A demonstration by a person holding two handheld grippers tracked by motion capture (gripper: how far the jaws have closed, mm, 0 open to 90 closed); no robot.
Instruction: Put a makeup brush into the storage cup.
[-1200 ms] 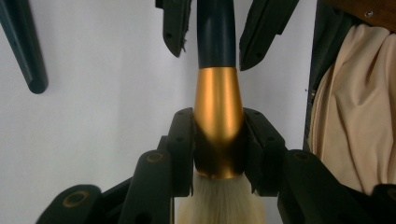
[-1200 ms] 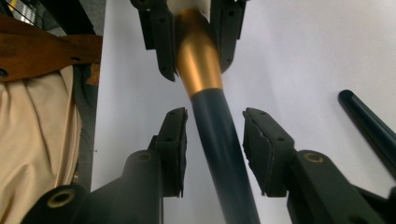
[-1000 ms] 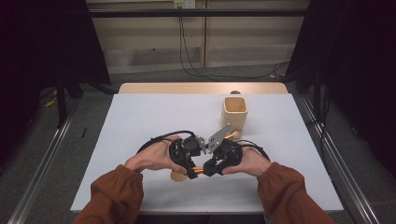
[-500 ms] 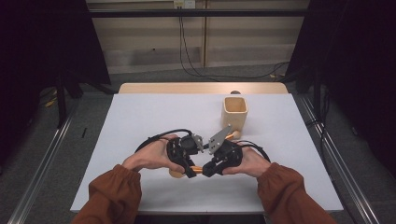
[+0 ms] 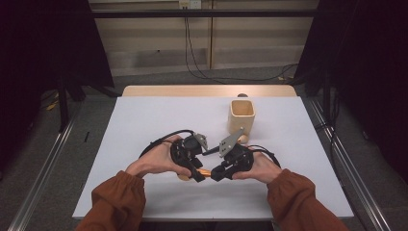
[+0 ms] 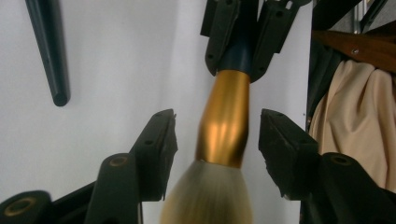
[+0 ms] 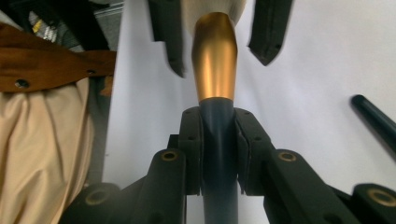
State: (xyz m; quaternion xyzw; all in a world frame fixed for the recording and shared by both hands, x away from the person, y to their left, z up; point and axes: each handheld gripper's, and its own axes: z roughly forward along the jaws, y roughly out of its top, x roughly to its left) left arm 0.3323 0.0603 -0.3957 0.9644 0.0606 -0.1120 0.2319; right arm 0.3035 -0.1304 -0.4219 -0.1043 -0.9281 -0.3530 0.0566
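Note:
A make-up brush with a gold ferrule, cream bristles and a dark blue handle hangs just above the white table near its front edge. My right gripper is shut on the handle, also visible opposite the left one. My left gripper has just been opening: its jaws stand either side of the ferrule with a gap on each side. In the high view both grippers, left and right, meet tip to tip at the brush.
A square beige cup stands upright on the table behind the right hand. A slim dark stick lies on the table beside the brush, also visible from the right gripper. Black cables loop behind both hands.
The left gripper's jaws have come off the brush and now stand apart around the ferrule. The right gripper keeps its hold. Both hands have hardly moved.

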